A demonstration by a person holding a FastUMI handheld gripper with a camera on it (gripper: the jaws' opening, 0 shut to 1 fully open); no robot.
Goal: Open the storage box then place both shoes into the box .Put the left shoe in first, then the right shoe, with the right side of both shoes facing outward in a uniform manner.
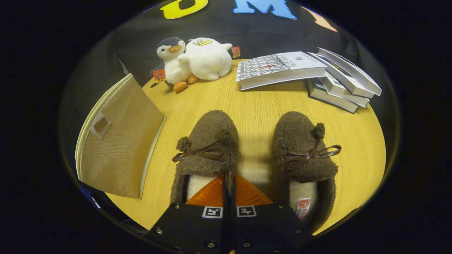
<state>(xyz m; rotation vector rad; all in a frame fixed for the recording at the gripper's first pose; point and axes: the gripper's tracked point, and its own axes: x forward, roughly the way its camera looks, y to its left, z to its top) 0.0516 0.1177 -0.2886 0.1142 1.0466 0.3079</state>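
Note:
Two brown fuzzy slippers with bow laces lie side by side on the wooden table, toes pointing away from me. My gripper (229, 187) is shut on the inner side wall of the left shoe (208, 141): the rim runs as a thin strip between the two pads. The right shoe (300, 148) lies free just to the right of the fingers, its white lining showing. The beige fabric storage box (120, 148) stands to the left of the shoes. Its front flap, with a small pull tab (100, 125), lies flat against it.
Two plush birds (192, 61) sit at the far side of the round wooden table (254, 102). A thick book (279, 68) and a stack of books (344, 83) lie at the far right. Bare tabletop stretches between the shoes and these things.

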